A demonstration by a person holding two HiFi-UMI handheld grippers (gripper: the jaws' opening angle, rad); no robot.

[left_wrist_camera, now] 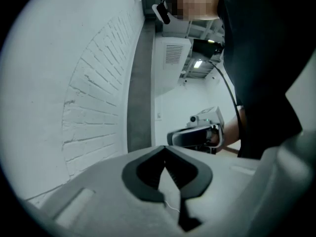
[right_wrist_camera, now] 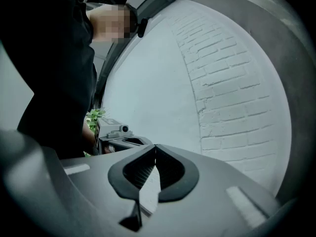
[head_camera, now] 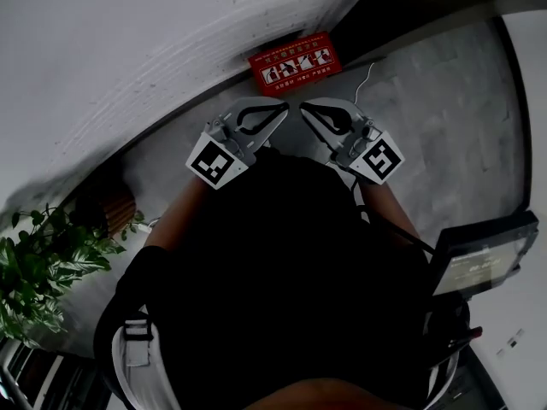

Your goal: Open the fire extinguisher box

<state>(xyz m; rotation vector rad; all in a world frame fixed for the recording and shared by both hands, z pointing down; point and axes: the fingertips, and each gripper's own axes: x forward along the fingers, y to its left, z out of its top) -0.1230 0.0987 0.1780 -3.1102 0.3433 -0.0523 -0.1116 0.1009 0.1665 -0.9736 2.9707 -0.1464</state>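
Head view, left to right: leafy plant (head_camera: 38,267) lower left, white brick wall (head_camera: 128,41) across the upper left. I've got the left gripper (head_camera: 283,108) at centre frame in front of the dark torso, tips pointing right toward the right gripper (head_camera: 304,109). The two sets of tips nearly meet and I can't tell if they touch. In the left gripper view the jaws are clenched tip to tip with nothing between them. The right gripper view is the same, jaws pressed together and empty. The red fire extinguisher box (head_camera: 295,62) with white pictograms is at upper centre of frame, on the grey floor (head_camera: 427,109) at the foot of the wall. It's just above both tips in the picture and clear of them. Dark screen panel (head_camera: 483,259) at the right edge, lower half
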